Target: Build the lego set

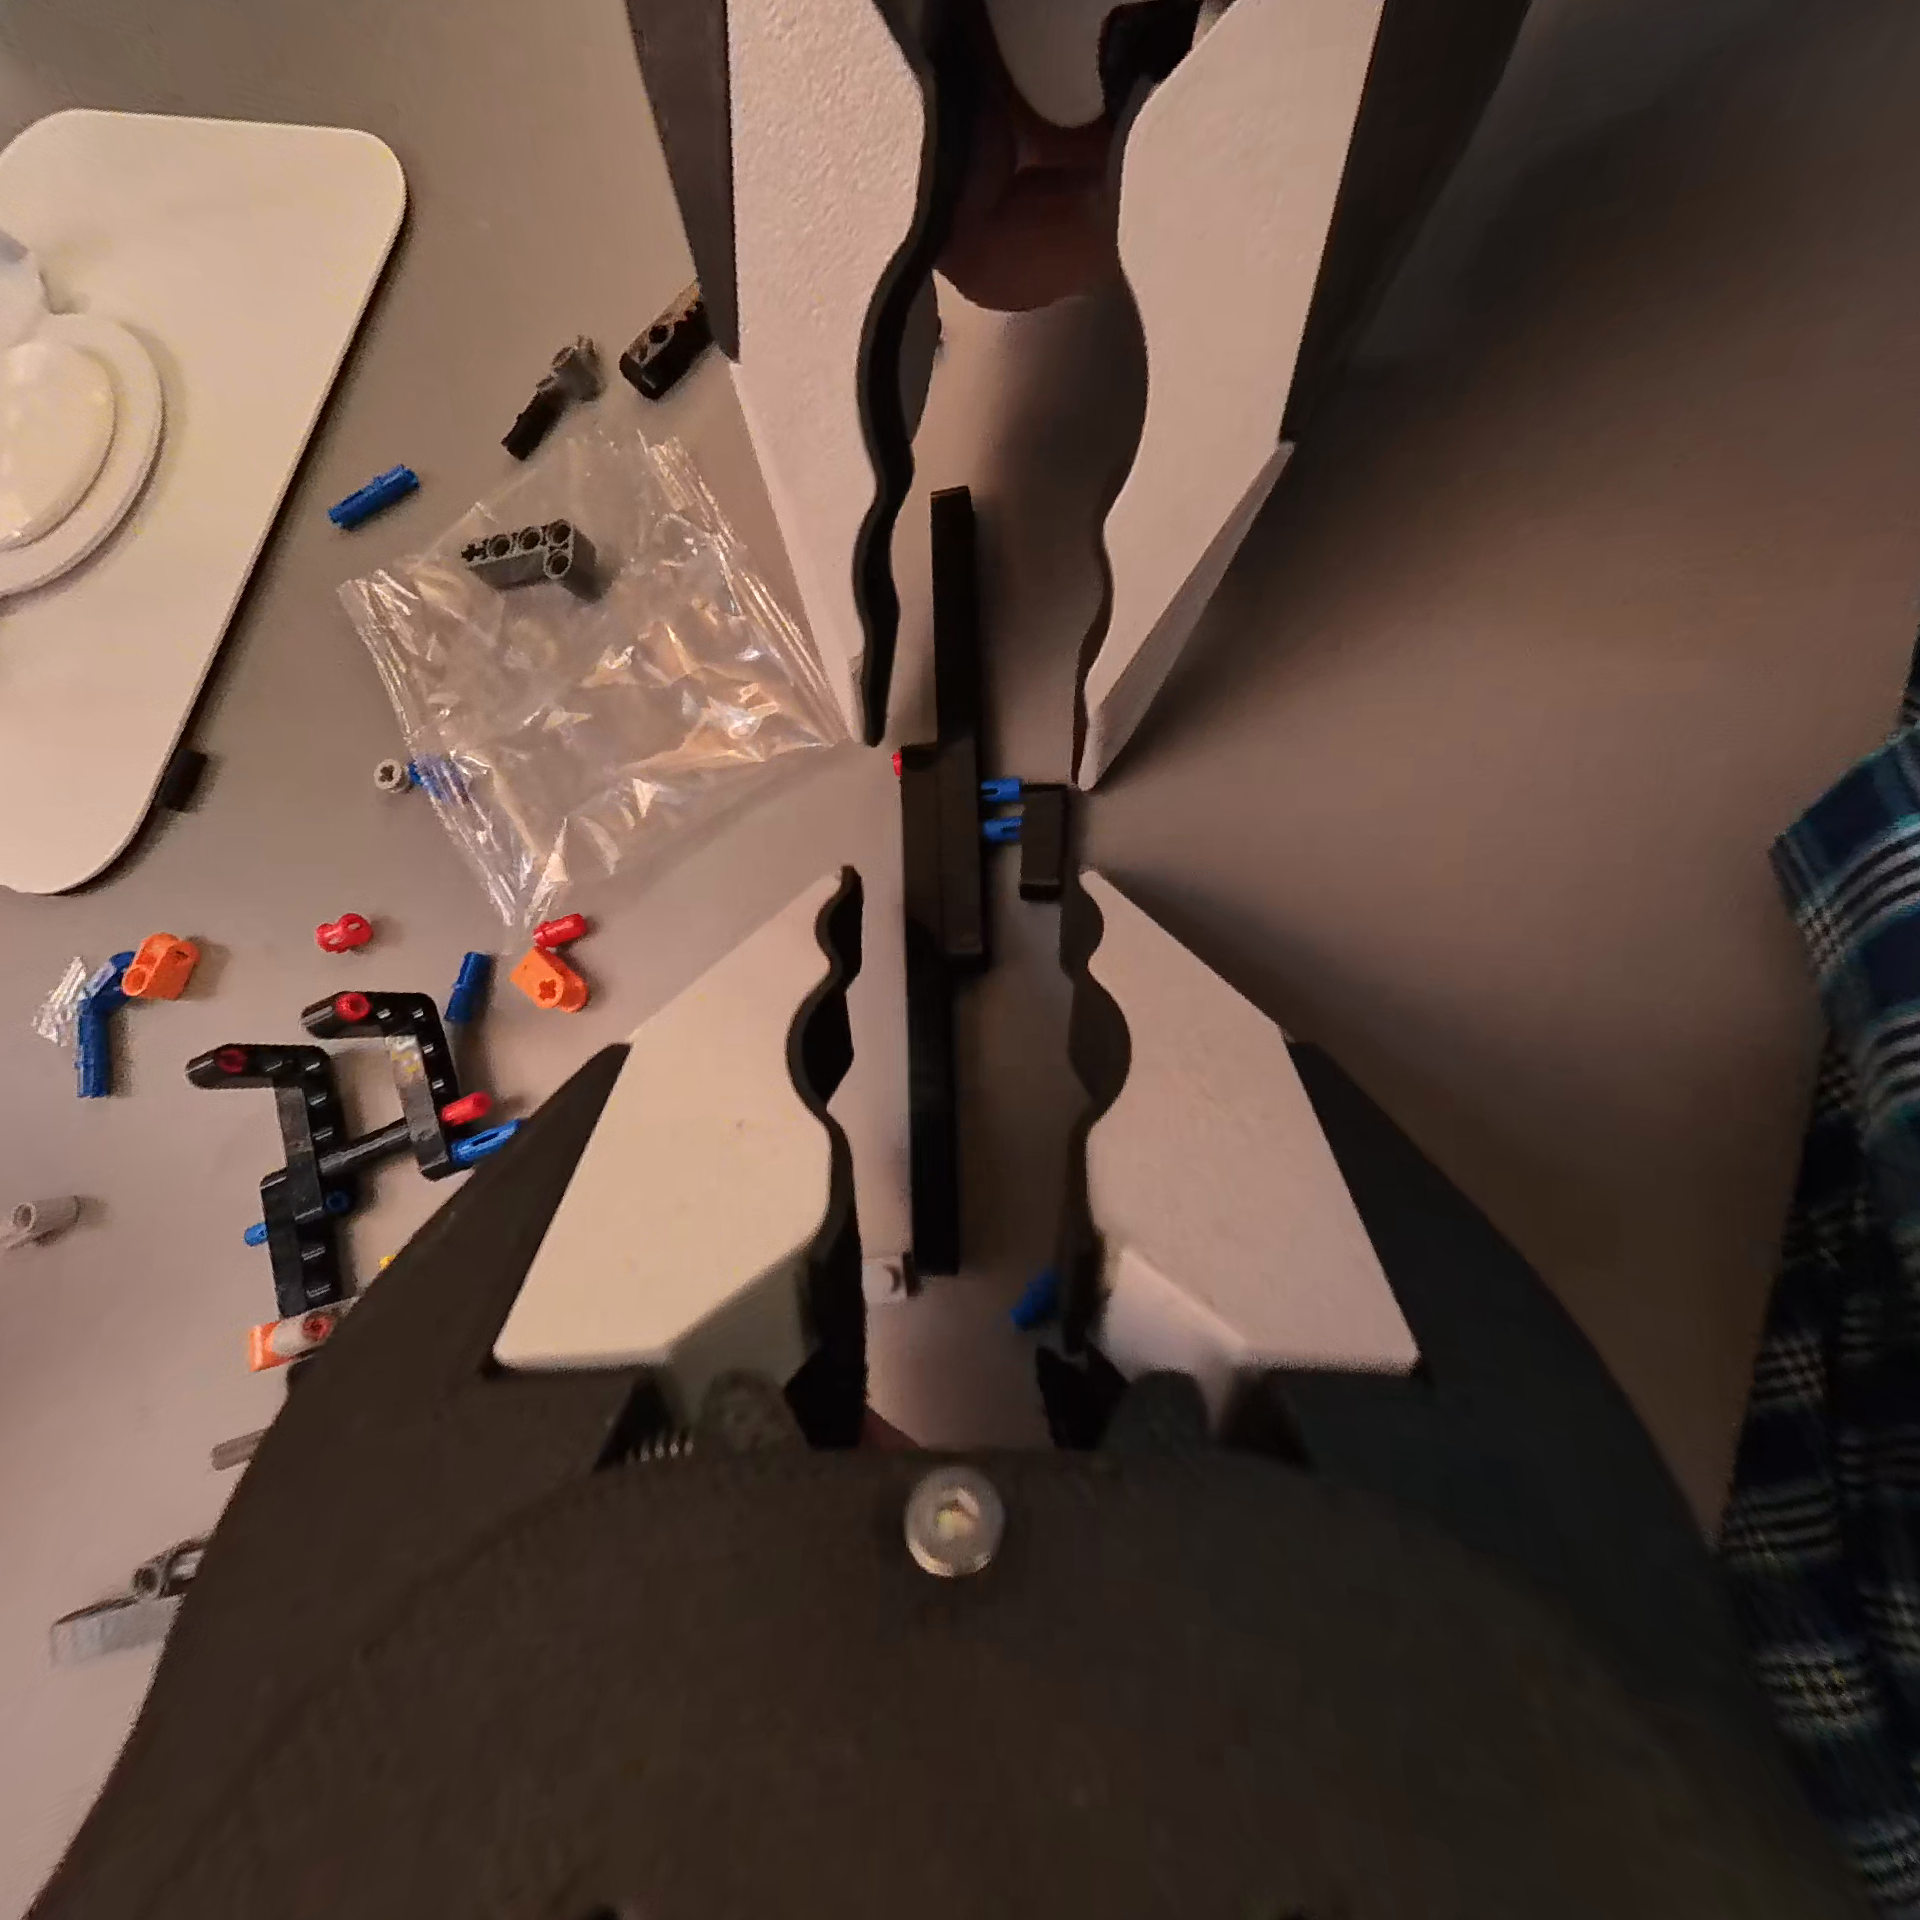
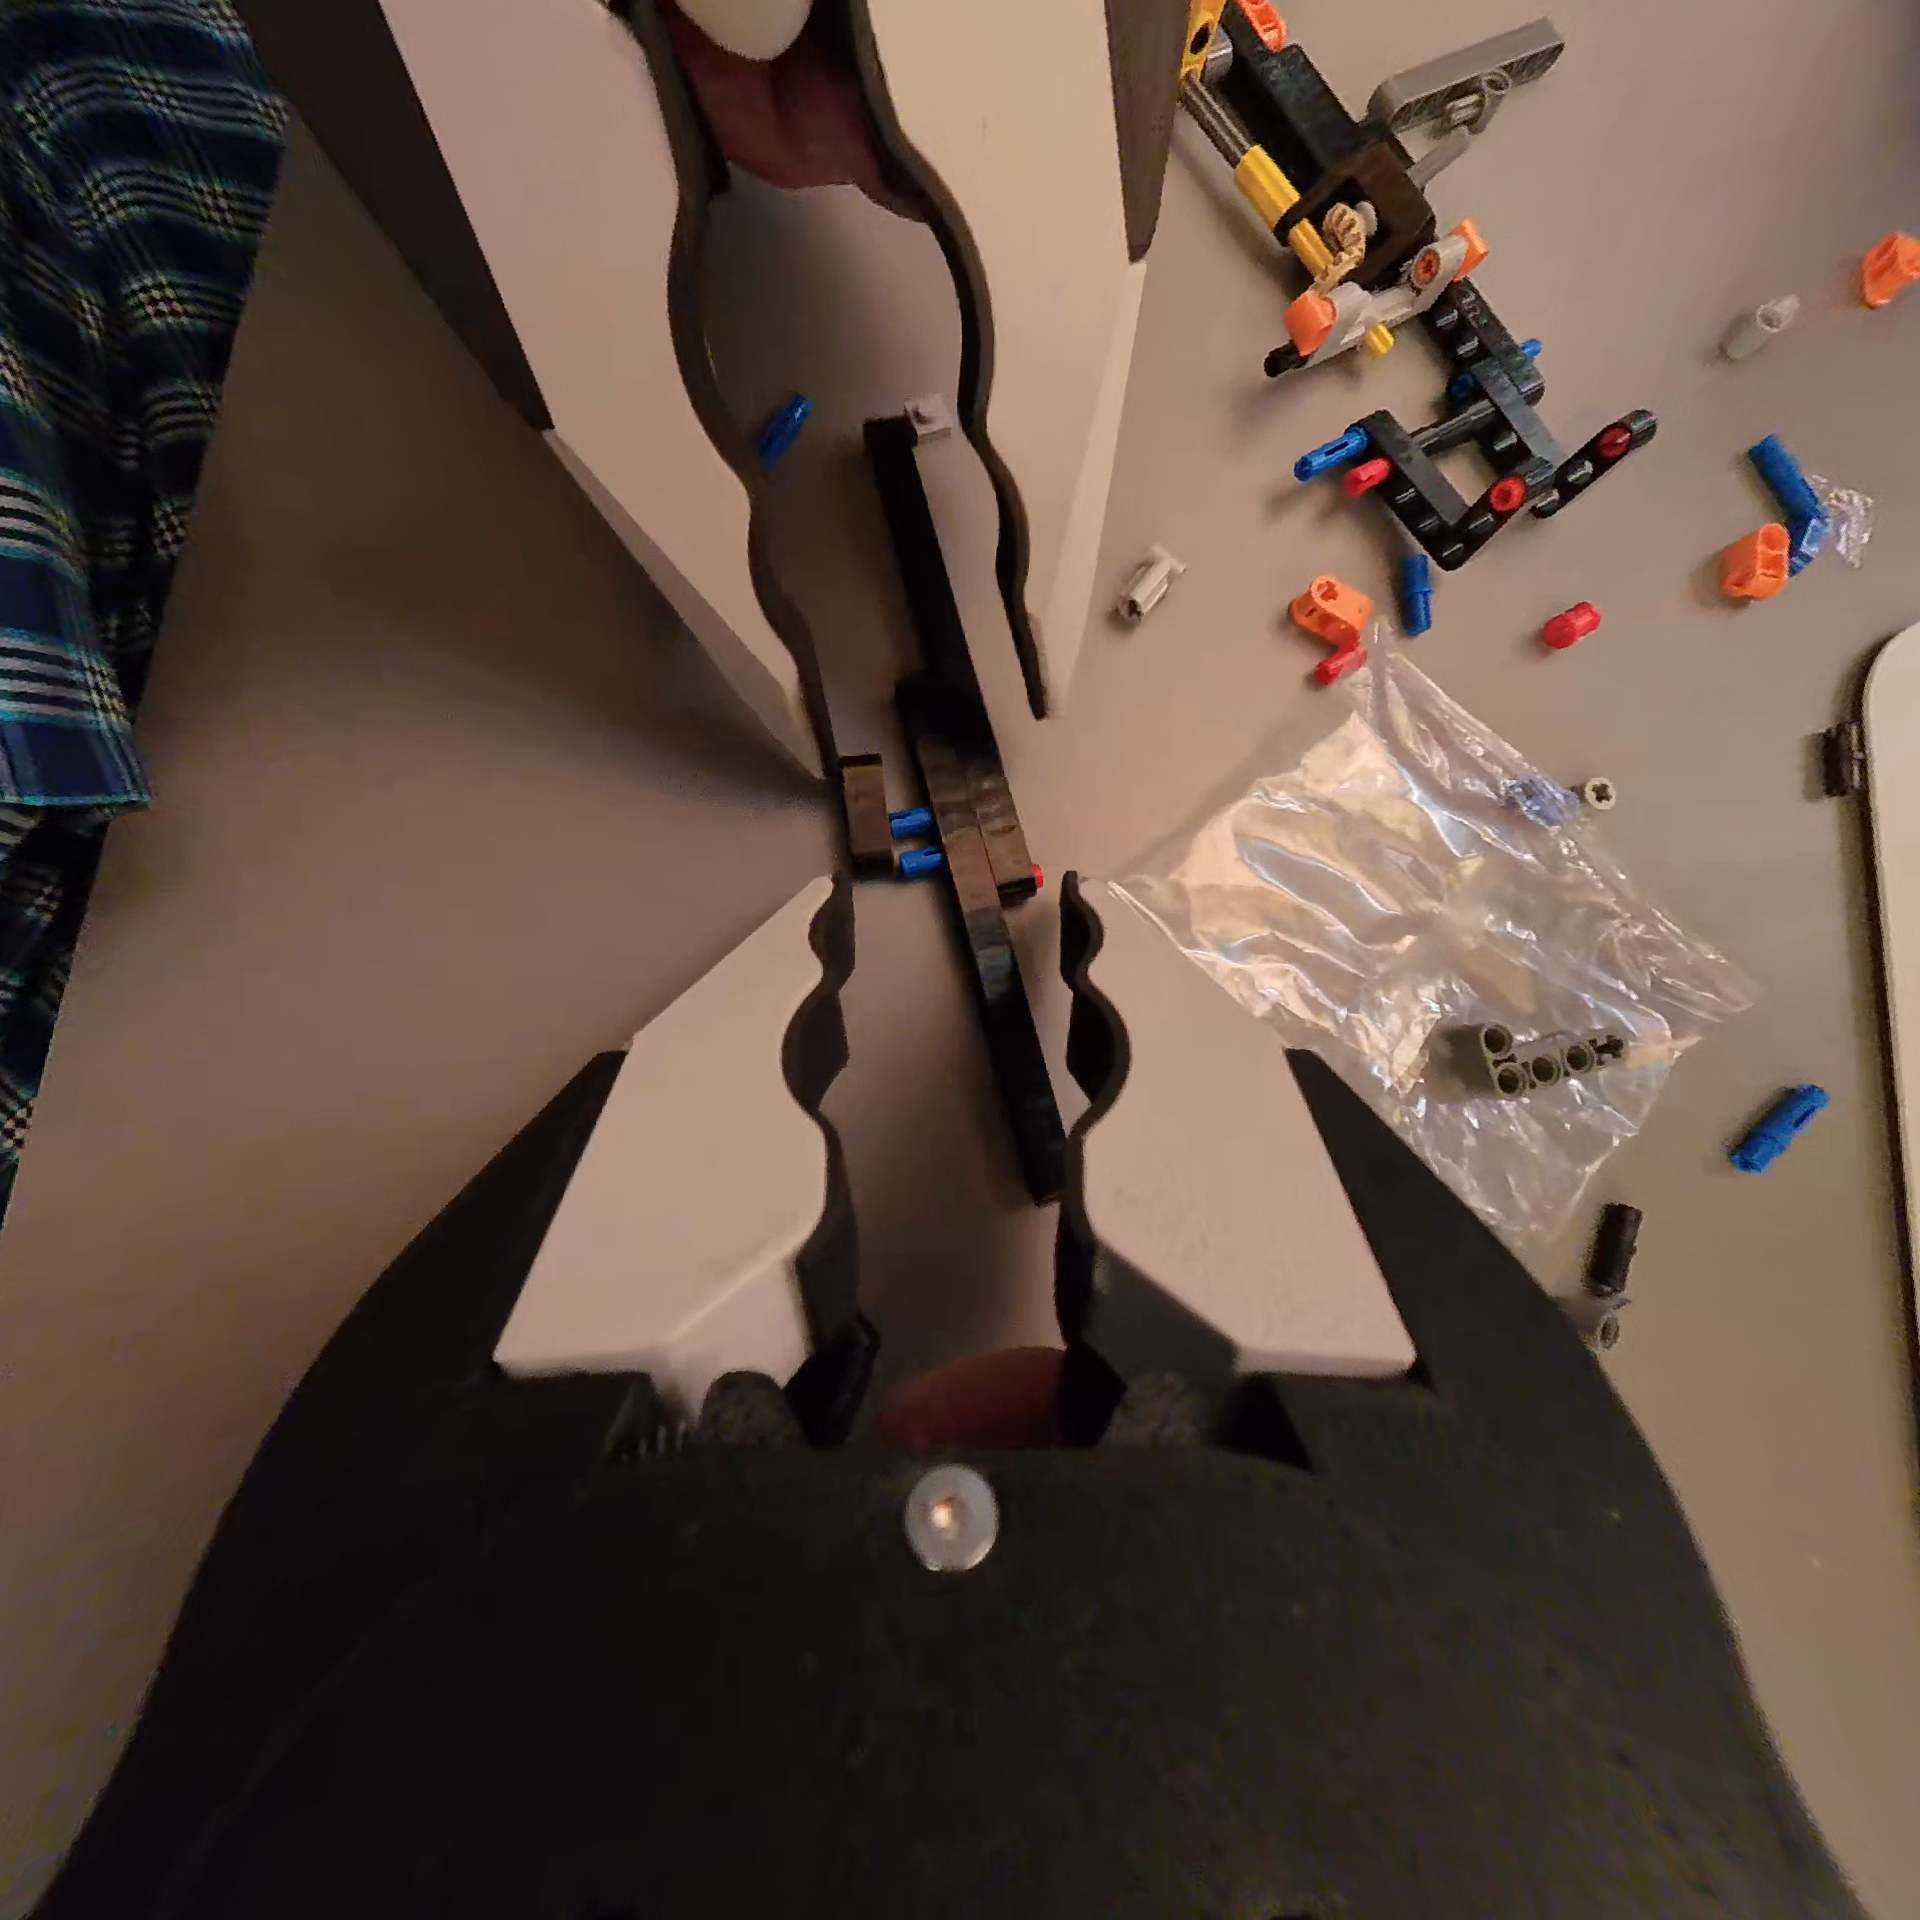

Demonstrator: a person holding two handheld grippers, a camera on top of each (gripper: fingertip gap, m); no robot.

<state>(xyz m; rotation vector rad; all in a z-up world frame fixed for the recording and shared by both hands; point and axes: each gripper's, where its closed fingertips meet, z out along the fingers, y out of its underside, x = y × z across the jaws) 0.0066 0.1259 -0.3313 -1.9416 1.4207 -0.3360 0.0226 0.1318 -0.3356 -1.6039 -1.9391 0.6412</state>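
Grey tabletop carries loose coloured pins and a clear plastic bag (image 1: 613, 665) at left; centrally a long black beam assembly (image 1: 945, 883) lies between both tools. Left gripper (image 1: 971, 878) and right gripper (image 2: 951, 883) face each other, jaws partly open, apparently gripping nothing. Judged next: press the short black beam (image 1: 1042, 842) fully onto its blue pins (image 1: 1000, 808).

Both views are dim and warm-toned, the grey table (image 1: 1455, 623) brightest near the centre and darkening toward the corners. The plastic bag (image 1: 603, 665) throws white glare. Wide-angle distortion bends the frame edges — the plaid sleeve (image 2: 94, 416) at the left edge curves and smears. The nearest gripper bodies along the bottom are soft, perhaps out of focus.
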